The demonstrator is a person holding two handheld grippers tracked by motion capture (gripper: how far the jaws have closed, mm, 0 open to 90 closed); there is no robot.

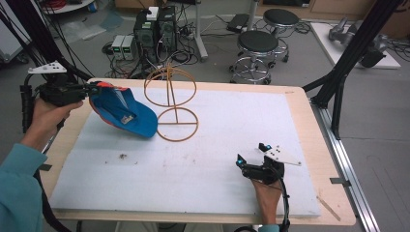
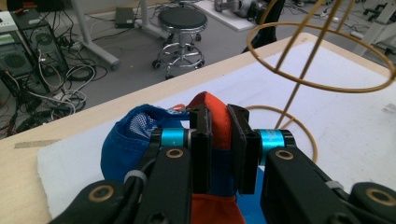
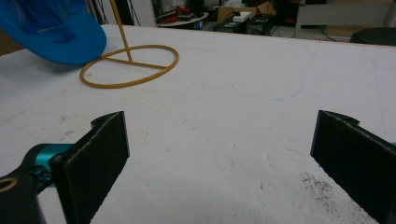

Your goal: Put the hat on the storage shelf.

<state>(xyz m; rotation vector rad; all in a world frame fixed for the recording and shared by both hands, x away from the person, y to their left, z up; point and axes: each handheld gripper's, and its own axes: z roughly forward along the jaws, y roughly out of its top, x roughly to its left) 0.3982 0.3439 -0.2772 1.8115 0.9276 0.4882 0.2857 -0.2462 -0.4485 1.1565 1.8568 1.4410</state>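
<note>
Left gripper [image 2: 218, 147] of mine pinches the blue cap [image 1: 123, 112] by its orange brim, lifted just left of the wire stand [image 1: 170, 101] — my right gripper [image 1: 251, 159] rests wide open, well apart.

Tongs [image 3: 219, 163] gape over white mat [image 3: 243, 93]; blue cap [image 3: 56, 32] overlaps yellow ring [image 3: 129, 66].

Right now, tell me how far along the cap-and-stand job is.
Done: the left gripper has the blue cap pinched by its orange part and lifted off the white mat. In hand: the cap hangs tilted beside the yellow wire stand, not on it. Left: probably setting it on the stand's top ring. The right gripper rests open on the mat.
</note>
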